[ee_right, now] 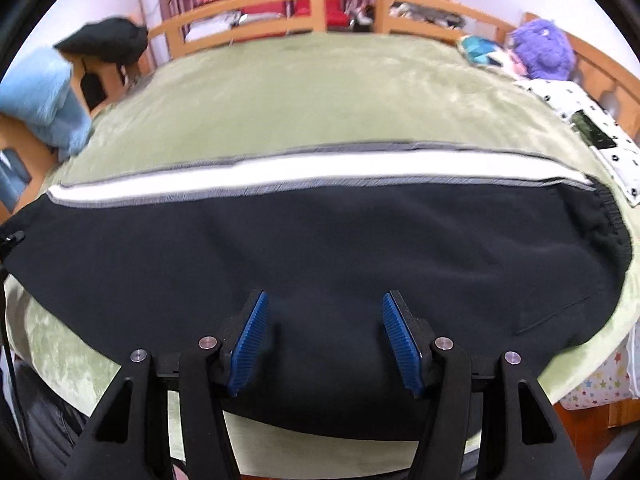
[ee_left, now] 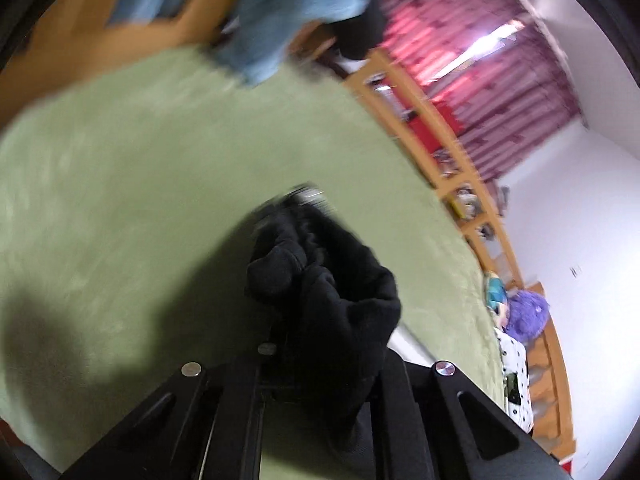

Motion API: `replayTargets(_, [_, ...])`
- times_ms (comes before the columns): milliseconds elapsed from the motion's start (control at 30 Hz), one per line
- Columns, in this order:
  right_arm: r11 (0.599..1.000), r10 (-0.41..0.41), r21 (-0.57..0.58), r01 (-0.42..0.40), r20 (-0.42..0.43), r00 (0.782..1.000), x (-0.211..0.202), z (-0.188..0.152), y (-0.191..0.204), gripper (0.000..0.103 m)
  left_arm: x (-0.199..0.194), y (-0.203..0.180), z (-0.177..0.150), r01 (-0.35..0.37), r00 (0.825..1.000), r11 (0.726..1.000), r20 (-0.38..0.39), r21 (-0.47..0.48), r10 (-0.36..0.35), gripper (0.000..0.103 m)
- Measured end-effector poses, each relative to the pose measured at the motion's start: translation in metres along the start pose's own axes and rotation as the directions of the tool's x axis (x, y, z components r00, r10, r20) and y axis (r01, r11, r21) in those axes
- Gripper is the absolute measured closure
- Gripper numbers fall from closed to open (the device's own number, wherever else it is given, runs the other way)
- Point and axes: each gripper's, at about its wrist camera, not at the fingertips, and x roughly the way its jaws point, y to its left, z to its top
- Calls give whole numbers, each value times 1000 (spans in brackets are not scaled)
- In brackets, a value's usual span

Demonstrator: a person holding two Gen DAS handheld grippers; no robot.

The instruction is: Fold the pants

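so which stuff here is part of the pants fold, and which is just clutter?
In the job:
pants, spread on the green blanket
left gripper, shut on bunched black pants fabric
right gripper, open over the pants

Lying about:
blue towel
black garment on the bed frame
purple plush
dotted pillow
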Motion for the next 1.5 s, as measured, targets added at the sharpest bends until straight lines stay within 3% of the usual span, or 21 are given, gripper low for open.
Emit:
replayTargets(100, [1000, 2, 17, -3, 64, 998, -21, 5, -23, 44, -15, -68, 4, 8, 999, 991, 39, 136, -13, 94])
replayTargets(200, [999, 2, 32, -6, 123, 992, -41, 7, -50, 44, -24, -147, -11, 57, 997, 961, 42, 270, -71, 94])
replayTargets(333, [998, -12, 69, -1, 179, 984, -65, -1, -96, 44, -16, -251, -53, 152, 987, 891, -17, 427, -160, 94])
replayTargets(467, [990, -63, 139, 34, 211, 975, -85, -24, -148, 44, 22, -335, -121, 247, 969, 820, -140, 516, -204, 94])
replayTargets(600, [976, -108, 209, 66, 193, 975, -99, -54, -191, 44, 83, -374, -211, 266, 953, 788, -272, 556, -129, 94])
replayTargets(667, [968, -120, 241, 76, 176, 977, -102, -71, -208, 44, 120, -378, -263, 265, 930, 764, -365, 588, -43, 92])
replayTargets(700, [964, -116, 254, 73, 162, 980, -102, -79, -215, 44, 138, -375, -287, 257, 906, 755, -422, 603, 28, 91])
replayTargets(767, [963, -113, 259, 75, 132, 985, -99, -90, -221, 44, 167, -366, -325, 240, 835, 746, -523, 621, 167, 90])
replayTargets(800, [964, -112, 253, 78, 119, 987, -97, -93, -222, 44, 171, -362, -333, 239, 821, 754, -541, 611, 179, 89])
replayTargets(833, [967, -108, 242, 79, 110, 988, -95, -96, -221, 44, 168, -358, -333, 239, 829, 763, -536, 600, 161, 89])
replayTargets(900, [973, -95, 221, 70, 107, 990, -91, -97, -215, 44, 150, -358, -320, 276, 845, 756, -524, 594, 103, 82])
replayTargets(1000, [980, -41, 196, 17, 123, 992, -83, -91, -199, 44, 122, -342, -281, 307, 856, 782, -517, 542, 22, 51])
replayTargets(1033, [982, -23, 189, -3, 130, 991, -80, -88, -191, 44, 114, -334, -265, 306, 869, 794, -495, 525, -7, 36])
replayTargets(1067, [984, 9, 177, -35, 142, 990, -74, -79, -182, 44, 99, -328, -248, 306, 888, 801, -458, 514, -45, 30])
replayTargets(1100, [984, 28, 168, -53, 149, 988, -70, -74, -175, 44, 86, -321, -233, 293, 906, 804, -418, 517, -61, 30])
replayTargets(1200, [984, 106, 120, -129, 179, 978, -55, -49, -146, 44, 64, -297, -205, 246, 929, 817, -366, 522, -47, 28])
replayTargets(1300, [978, 182, 66, -198, 192, 964, -40, -25, -116, 44, 50, -263, -179, 150, 954, 855, -300, 497, 7, 28])
replayTargets(1433, [973, 229, 1, -231, 139, 964, -7, -8, -81, 43, 48, -215, -163, 80, 952, 903, -300, 423, 56, 28])
replayTargets(1500, [984, 177, -36, -174, 70, 982, 14, -8, -67, 45, 48, -192, -162, 63, 948, 922, -313, 381, 65, 28])
